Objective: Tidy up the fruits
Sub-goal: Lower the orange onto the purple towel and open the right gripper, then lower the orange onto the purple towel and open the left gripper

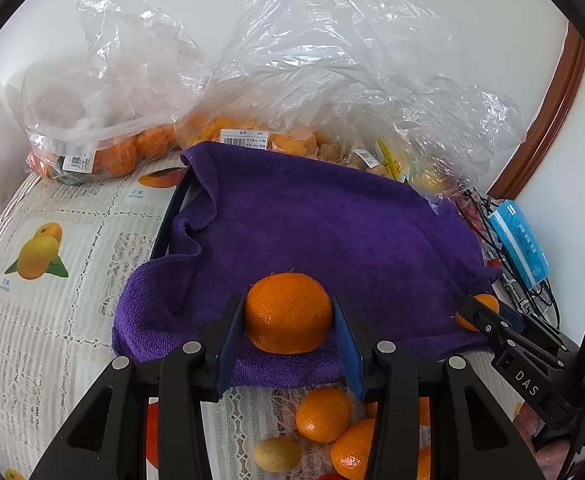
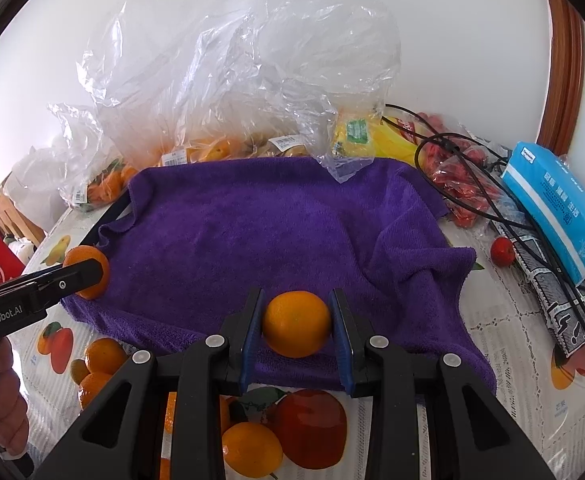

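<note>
My left gripper (image 1: 288, 320) is shut on an orange mandarin (image 1: 288, 312) and holds it over the near edge of the purple towel (image 1: 312, 232). My right gripper (image 2: 296, 324) is shut on a smaller mandarin (image 2: 296, 322) over the towel's near edge (image 2: 252, 224). The right gripper with its fruit shows at the right in the left wrist view (image 1: 477, 312); the left gripper with its fruit shows at the left in the right wrist view (image 2: 86, 272). Loose mandarins (image 1: 323, 414) and a yellow kumquat (image 1: 277, 454) lie on the tablecloth below the grippers.
Clear plastic bags of oranges (image 1: 104, 148) and other fruit (image 2: 220, 148) stand behind the towel. A blue tissue pack (image 2: 556, 204), black cables (image 2: 488, 184), red fruit in plastic (image 2: 464, 184) and a small red fruit (image 2: 502, 251) lie at the right. The towel covers a dark tray (image 1: 172, 208).
</note>
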The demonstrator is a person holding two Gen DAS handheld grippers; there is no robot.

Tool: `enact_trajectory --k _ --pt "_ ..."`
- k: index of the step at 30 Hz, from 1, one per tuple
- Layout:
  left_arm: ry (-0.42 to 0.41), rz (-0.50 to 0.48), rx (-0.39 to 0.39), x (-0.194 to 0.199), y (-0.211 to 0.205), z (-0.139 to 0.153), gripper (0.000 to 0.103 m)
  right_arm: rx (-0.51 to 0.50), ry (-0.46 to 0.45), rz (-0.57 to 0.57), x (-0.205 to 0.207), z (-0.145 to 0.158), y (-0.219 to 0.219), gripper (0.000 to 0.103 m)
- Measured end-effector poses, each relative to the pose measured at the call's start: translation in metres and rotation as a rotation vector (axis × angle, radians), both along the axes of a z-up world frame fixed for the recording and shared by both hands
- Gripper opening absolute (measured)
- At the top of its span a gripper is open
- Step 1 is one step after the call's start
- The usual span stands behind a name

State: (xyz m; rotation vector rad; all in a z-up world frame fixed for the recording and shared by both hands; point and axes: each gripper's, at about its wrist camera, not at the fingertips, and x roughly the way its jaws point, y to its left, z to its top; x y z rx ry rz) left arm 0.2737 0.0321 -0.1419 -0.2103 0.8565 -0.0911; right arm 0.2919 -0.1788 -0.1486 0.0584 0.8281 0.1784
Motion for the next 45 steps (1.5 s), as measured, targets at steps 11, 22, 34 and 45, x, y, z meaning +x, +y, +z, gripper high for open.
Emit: enact_trajectory --k 11,22,34,45 --pt "-0.001 0.001 -0.001 0.0000 -0.0005 -0.0002 0.041 -0.009 0.010 0.000 0.0022 -0.0025 -0.0007 0.033" --pt "-0.003 0.000 -0.002 0.0000 -0.0005 -0.0009 0.041 -0.021 0.022 0.003 0.0034 -0.0050 -0.0001 0.033" --pt "-0.005 0.000 -0.003 0.0002 -0.0003 -0.0016 0.041 -0.021 0.025 0.005 0.0024 -0.0036 0.0012 0.033" --pt "0.008 0.000 -0.003 0.0023 -0.0013 -0.0051 0.042 -0.024 0.009 0.000 0.0001 0.0003 0.0003 0.034"
